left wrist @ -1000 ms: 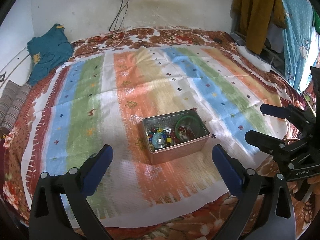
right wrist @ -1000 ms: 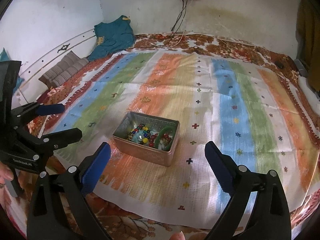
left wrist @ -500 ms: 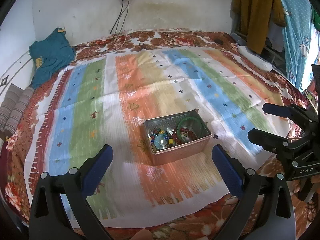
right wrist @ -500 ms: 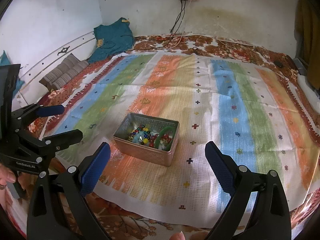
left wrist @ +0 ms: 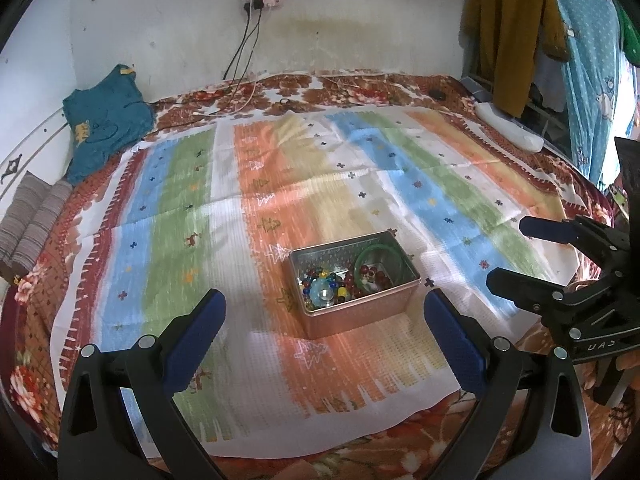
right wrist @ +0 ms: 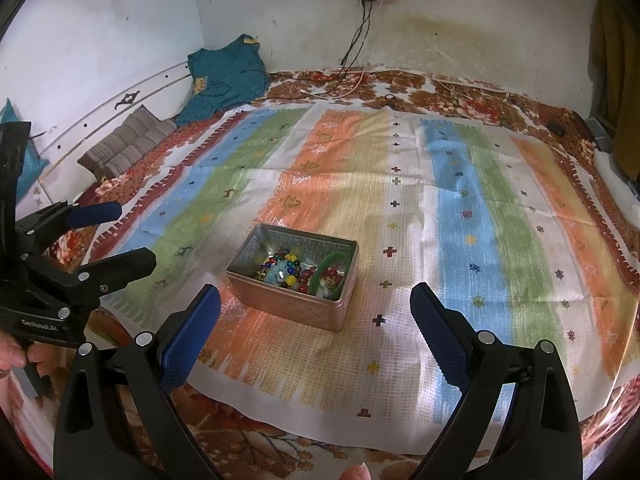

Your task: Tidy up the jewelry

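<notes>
Striped cloth (left wrist: 280,184) bears an unlabelled tin (left wrist: 354,286) of beads (left wrist: 324,286).

The metal tin (left wrist: 354,286) stood alone on the striped cloth (left wrist: 180,216), with bare cloth on every side, so its open top could be reached from above or from either flank. Inside, a green bangle (left wrist: 376,258) leaned against the far right wall and beads (left wrist: 324,286) crowded the floor, leaving little free space. The left gripper (left wrist: 324,320) and right gripper (right wrist: 316,316), both spread wide, hung short of the tin, well apart from each other.
</notes>
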Tool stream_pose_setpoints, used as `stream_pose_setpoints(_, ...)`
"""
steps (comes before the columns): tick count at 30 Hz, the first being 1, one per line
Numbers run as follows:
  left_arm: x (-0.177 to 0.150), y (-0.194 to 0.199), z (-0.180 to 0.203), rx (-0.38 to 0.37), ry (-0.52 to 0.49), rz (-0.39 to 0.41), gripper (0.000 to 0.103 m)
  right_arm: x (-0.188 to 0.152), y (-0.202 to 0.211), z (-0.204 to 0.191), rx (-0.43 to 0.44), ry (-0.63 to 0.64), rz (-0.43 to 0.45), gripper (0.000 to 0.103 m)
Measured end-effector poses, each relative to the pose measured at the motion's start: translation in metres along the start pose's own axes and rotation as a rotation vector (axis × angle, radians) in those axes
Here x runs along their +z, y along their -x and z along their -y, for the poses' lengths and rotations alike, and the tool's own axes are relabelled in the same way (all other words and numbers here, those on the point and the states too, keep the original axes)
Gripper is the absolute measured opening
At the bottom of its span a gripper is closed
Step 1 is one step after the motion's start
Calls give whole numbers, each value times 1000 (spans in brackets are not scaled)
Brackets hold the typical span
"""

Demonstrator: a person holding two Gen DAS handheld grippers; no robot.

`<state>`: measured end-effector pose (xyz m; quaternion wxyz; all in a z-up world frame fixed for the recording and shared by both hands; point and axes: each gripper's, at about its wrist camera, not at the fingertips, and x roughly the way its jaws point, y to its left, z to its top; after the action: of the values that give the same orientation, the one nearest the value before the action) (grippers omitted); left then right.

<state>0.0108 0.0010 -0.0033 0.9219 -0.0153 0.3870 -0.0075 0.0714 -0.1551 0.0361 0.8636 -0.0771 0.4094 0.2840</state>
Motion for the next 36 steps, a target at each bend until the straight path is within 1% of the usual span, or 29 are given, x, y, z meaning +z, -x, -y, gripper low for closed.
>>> stream_pose_setpoints(3,1,0,2,2,-5,3,97,0,0,0,-1,-4,2,96)
stream_pose_setpoints(6,2,0,3,4,-8,8,97,1,5,3,-5,-26,22,96)
stream_pose_setpoints(9,0,1,3,3,-8,7,97,1,5,6,2,-36,19,96)
stream_pose_setpoints(16,3,4,5,0,-15,31,97,0,4,2,-8,-2,17,96)
stream_pose_setpoints(20,-1,6,7,-16,-23,42,97,-1,4,1,-8,-4,21,96)
stream_pose_setpoints(36,-1,10,8,-15,-22,67,97,-1,10,-1,-10,7,41,96)
